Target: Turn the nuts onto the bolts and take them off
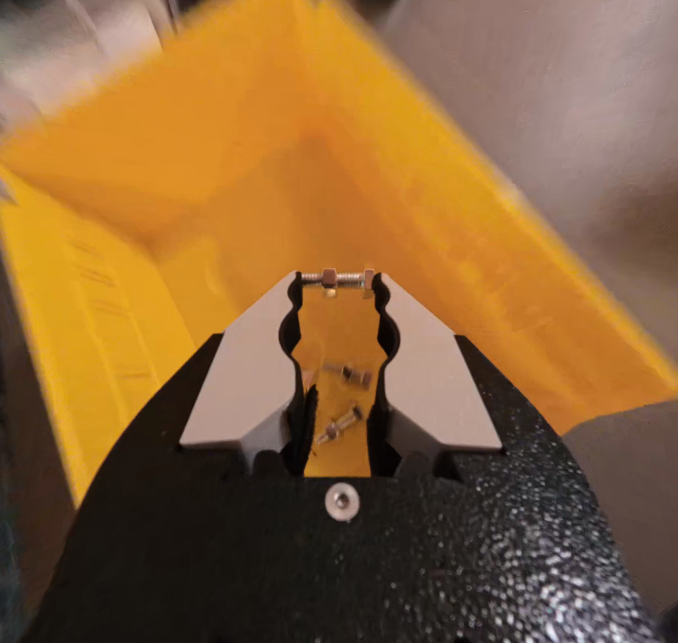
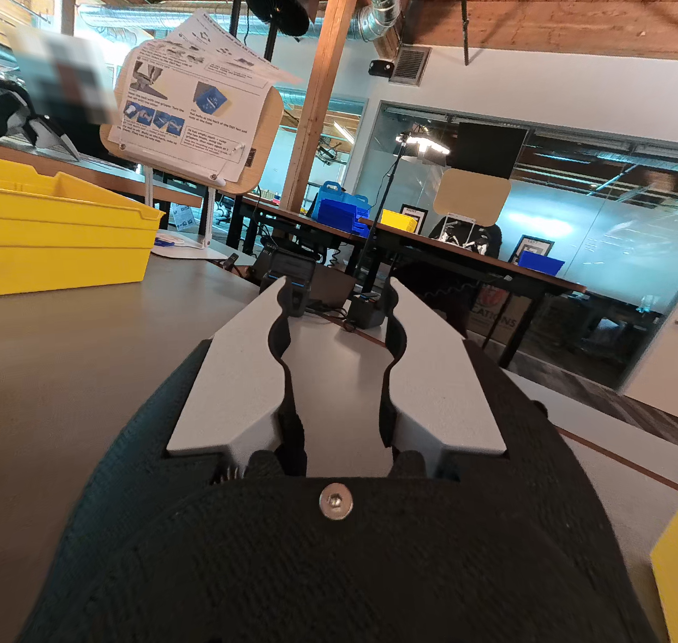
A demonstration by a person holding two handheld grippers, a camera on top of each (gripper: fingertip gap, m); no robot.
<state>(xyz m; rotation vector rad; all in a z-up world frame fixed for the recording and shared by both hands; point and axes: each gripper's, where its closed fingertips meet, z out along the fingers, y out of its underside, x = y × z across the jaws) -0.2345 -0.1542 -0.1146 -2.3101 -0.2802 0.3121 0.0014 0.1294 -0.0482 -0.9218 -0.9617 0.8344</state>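
Note:
In the left wrist view my left gripper (image 1: 337,279) is shut on a small silver bolt (image 1: 350,278), held crosswise by its ends between the fingertips. A nut (image 1: 328,278) sits on its thread near the middle. It hangs over the inside of a yellow bin (image 1: 422,203), which is blurred. Two more bolts with nuts (image 1: 348,373) (image 1: 339,425) lie on the bin floor below. In the right wrist view my right gripper (image 2: 337,290) is open and empty, low over a grey table (image 2: 91,350).
A yellow bin (image 2: 66,236) stands at the left of the right wrist view, with the other gripper's finger (image 2: 51,137) above it. A stand with instruction sheets (image 2: 190,112) is behind it. Black devices (image 2: 290,273) sit at the table's far edge. A yellow corner (image 2: 666,566) shows at lower right. The left gripper's tips are roughly 40 cm from the right gripper's.

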